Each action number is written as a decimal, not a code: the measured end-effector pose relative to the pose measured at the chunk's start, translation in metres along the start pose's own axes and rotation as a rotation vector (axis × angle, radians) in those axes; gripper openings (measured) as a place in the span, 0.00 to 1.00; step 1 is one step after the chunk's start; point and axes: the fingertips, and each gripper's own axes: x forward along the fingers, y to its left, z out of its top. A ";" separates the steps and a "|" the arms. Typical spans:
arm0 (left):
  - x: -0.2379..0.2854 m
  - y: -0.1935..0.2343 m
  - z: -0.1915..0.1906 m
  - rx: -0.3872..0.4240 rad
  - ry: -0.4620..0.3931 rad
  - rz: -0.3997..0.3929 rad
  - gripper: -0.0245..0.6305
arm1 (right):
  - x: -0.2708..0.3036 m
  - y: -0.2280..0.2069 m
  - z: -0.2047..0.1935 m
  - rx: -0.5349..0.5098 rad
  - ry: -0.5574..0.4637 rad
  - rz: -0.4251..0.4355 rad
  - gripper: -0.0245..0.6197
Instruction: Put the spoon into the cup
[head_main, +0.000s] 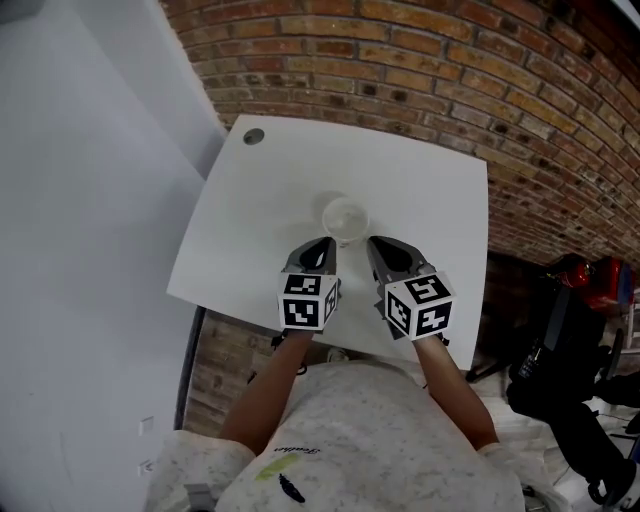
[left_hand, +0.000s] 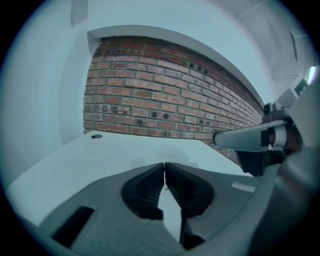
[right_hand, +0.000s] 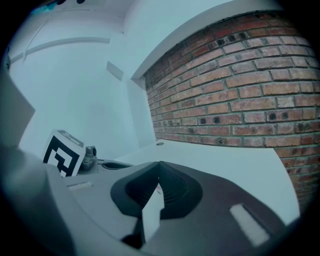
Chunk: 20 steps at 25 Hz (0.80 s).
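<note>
A pale, see-through cup (head_main: 345, 218) stands upright near the middle of the white table (head_main: 250, 250). No spoon shows in any view. My left gripper (head_main: 322, 244) hovers just in front of the cup and slightly left, its jaws pressed together with nothing between them (left_hand: 164, 165). My right gripper (head_main: 376, 244) is just to the cup's front right, also shut and empty (right_hand: 159, 164). The two grippers sit side by side; the right one (left_hand: 260, 138) shows in the left gripper view, and the left one's marker cube (right_hand: 62, 152) in the right gripper view.
A round cable hole (head_main: 253, 136) sits in the table's far left corner. A brick wall (head_main: 420, 70) runs behind the table, a white wall (head_main: 80, 200) on its left. Dark bags and a red item (head_main: 585, 285) lie on the floor to the right.
</note>
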 end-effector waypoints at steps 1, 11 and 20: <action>0.000 0.000 -0.001 0.001 0.002 -0.005 0.05 | 0.000 0.000 -0.001 0.002 0.001 -0.003 0.05; -0.003 -0.007 0.000 0.000 -0.005 -0.025 0.15 | -0.009 -0.001 -0.005 0.008 0.005 -0.014 0.05; -0.032 -0.019 0.009 -0.014 -0.057 0.006 0.13 | -0.025 0.007 -0.003 -0.011 -0.006 0.032 0.05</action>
